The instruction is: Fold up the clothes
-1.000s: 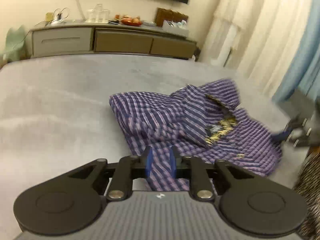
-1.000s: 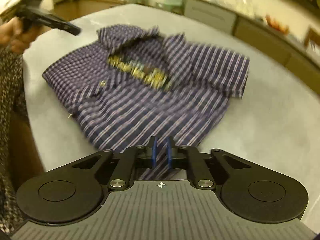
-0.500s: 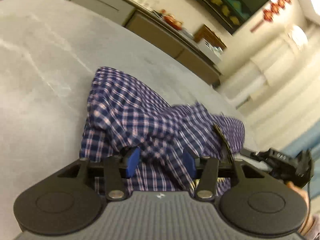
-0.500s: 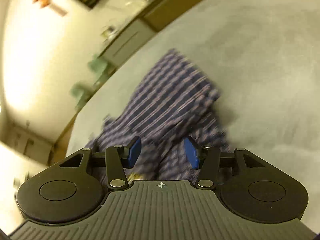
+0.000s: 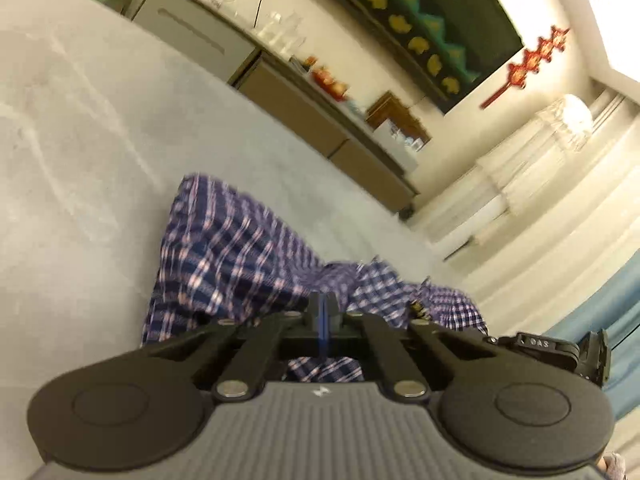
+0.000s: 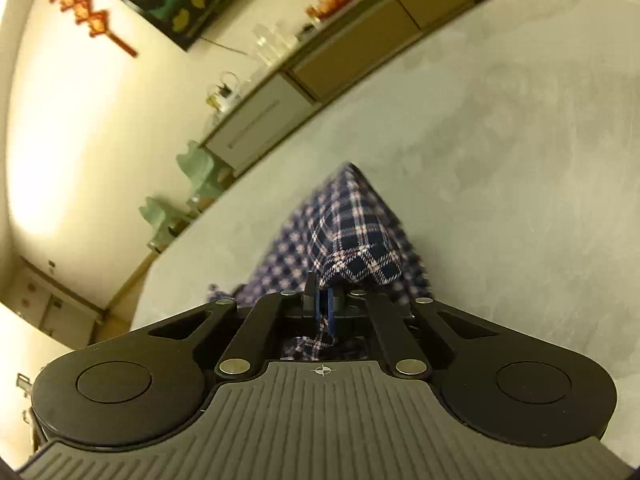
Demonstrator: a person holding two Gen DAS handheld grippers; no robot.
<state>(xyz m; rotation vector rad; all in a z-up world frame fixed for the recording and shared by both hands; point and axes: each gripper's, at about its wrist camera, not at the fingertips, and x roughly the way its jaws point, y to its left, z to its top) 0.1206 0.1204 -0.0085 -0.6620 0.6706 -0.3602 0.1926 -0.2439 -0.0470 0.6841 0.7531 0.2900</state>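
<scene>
I've got both grippers clamped on the plaid shirt (image 5: 224,264), which lies bunched on the grey table (image 5: 80,128). Left gripper (image 5: 323,308): jaws just closed tight, fabric pinched at the tips. Right gripper (image 6: 323,305): same, pinching a shirt edge. Fold's barely begun imo, no neat layers yet. Containers: a fruit bowl (image 5: 330,84) on the sideboard (image 5: 280,92), w/ fruit.

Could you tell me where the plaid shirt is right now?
The plaid shirt lies on the grey table, in both wrist views straight ahead of each tool.
</scene>
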